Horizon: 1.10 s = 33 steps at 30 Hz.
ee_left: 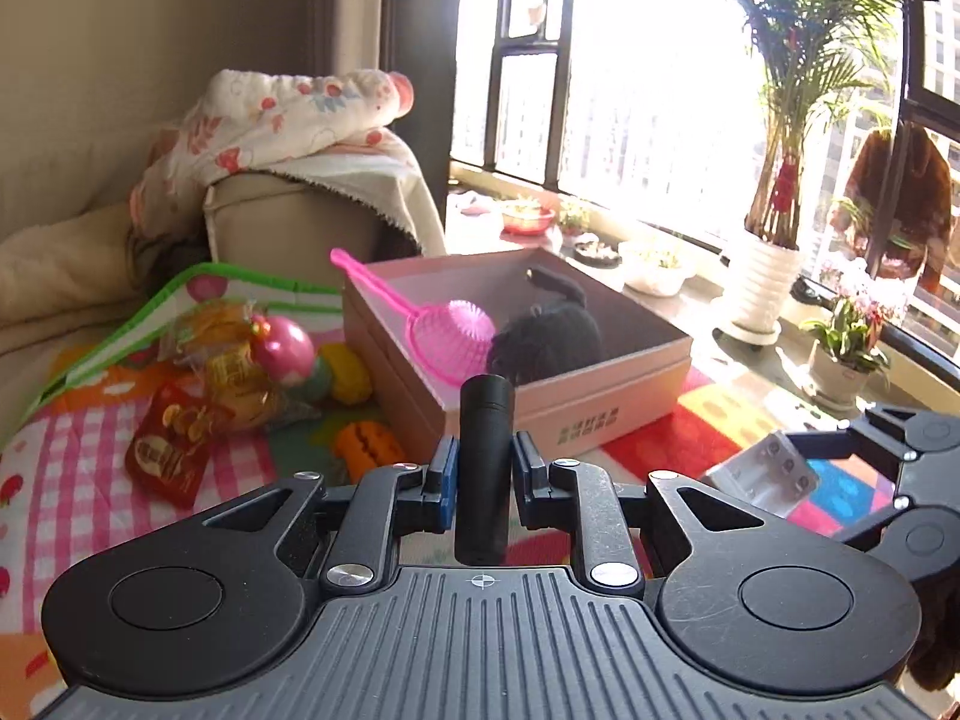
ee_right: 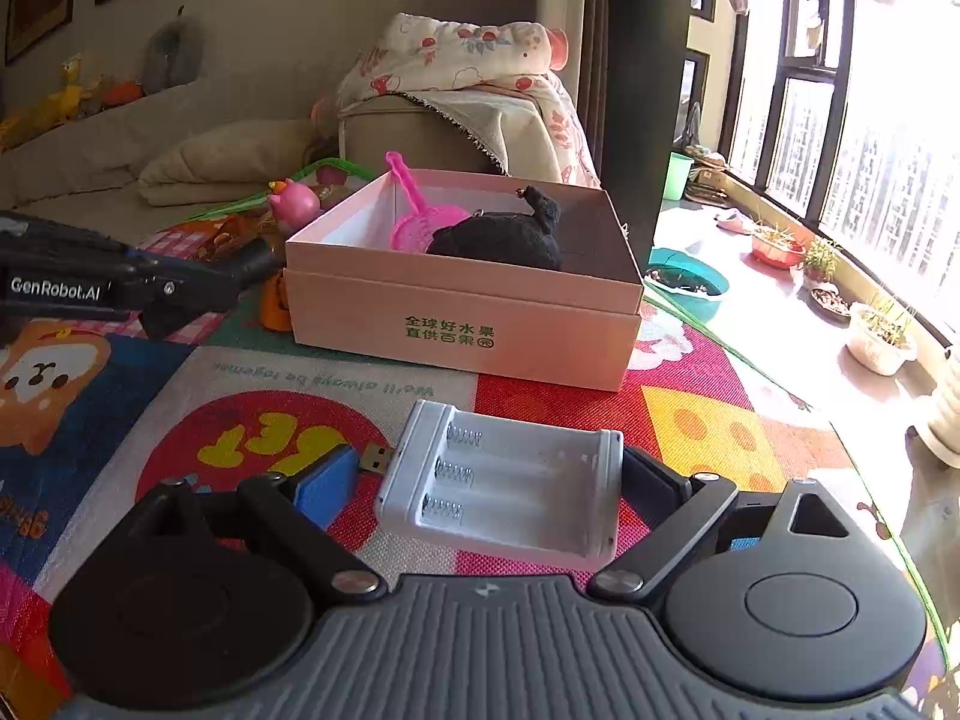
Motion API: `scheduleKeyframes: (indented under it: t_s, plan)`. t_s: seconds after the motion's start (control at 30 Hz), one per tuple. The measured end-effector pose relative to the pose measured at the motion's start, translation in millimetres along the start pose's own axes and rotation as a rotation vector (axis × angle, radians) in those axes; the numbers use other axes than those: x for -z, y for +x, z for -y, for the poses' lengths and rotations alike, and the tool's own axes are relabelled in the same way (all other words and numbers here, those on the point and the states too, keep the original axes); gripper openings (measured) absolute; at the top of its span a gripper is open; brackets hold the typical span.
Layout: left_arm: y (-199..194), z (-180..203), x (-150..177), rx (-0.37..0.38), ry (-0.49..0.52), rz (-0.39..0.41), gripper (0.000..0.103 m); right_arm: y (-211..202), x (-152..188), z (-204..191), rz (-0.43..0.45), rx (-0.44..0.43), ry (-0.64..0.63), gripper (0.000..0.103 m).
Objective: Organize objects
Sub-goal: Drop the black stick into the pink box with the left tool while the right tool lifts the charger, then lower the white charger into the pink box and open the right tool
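My left gripper (ee_left: 483, 468) is shut on a black cylinder (ee_left: 485, 456), held upright just in front of the pink box (ee_left: 600, 402). The box holds a pink toy sieve (ee_left: 444, 336) and a black fuzzy pouch (ee_left: 546, 339). My right gripper (ee_right: 489, 480) straddles a white battery charger (ee_right: 504, 480) with a USB plug, lying on the colourful play mat (ee_right: 180, 372). Its fingers stand on both sides of the charger; the left pad looks apart from it. The box (ee_right: 462, 324), the left gripper (ee_right: 180, 288) and the cylinder (ee_right: 258, 261) also show in the right wrist view.
Toys lie left of the box: a pink ball toy (ee_left: 282, 348), a red packet (ee_left: 171, 444), an orange toy (ee_left: 369, 441) and a yellow toy (ee_left: 345, 372). A sofa with blankets (ee_left: 288, 120) stands behind. Potted plants (ee_left: 774, 276) line the window sill at right.
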<state>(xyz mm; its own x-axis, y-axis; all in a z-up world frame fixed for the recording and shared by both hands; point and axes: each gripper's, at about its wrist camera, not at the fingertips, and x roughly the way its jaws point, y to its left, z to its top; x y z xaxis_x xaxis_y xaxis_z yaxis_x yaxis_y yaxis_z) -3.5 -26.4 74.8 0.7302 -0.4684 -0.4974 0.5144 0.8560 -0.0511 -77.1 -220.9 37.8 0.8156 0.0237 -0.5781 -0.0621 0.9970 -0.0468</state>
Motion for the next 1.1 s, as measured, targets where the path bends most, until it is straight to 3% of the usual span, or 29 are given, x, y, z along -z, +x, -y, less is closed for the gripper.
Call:
scheduleKeyframes:
  t_s: [0.07, 0.13, 0.23, 0.33, 0.53, 0.67, 0.9, 1.0, 1.1]
  plan:
    - [10.4, 6.9, -31.9, -0.020, 0.008, 0.094, 0.022, 0.8, -2.0, 0.7, 0.003, -0.001, 0.003, 0.093]
    - [34.9, 6.3, -57.8, -0.025, -0.033, 0.135, 0.023, 1.4, -3.0, 0.6, -0.001, 0.002, 0.009, 0.093]
    - [80.0, -3.0, -73.1, -0.014, -0.130, 0.050, 0.023, -1.5, -2.8, 1.5, 0.004, -0.005, 0.011, 0.093]
    - [86.9, -8.3, -56.7, -0.005, -0.166, 0.011, 0.024, -4.7, -1.5, 5.8, 0.017, -0.008, 0.006, 0.093]
    - [47.1, -9.3, -3.8, 0.032, -0.136, -0.007, 0.024, 1.8, -17.4, 12.4, 0.035, -0.011, 0.002, 0.093]
    - [11.8, -10.4, 23.9, 0.020, -0.082, 0.023, 0.024, 1.4, -56.2, 16.4, 0.118, -0.012, -0.027, 0.093]
    - [-11.9, -29.5, 42.9, 0.009, -0.145, 0.029, 0.024, 40.5, -158.4, 24.5, 0.200, -0.022, -0.016, 0.093]
    - [-13.3, -39.5, 45.8, -0.022, -0.168, 0.023, 0.024, 72.9, -190.5, 27.5, 0.145, -0.043, 0.032, 0.096]
    - [-16.8, -52.1, 50.5, -0.039, -0.196, 0.035, 0.024, 96.5, -199.8, 19.1, 0.084, -0.066, 0.042, 0.096]
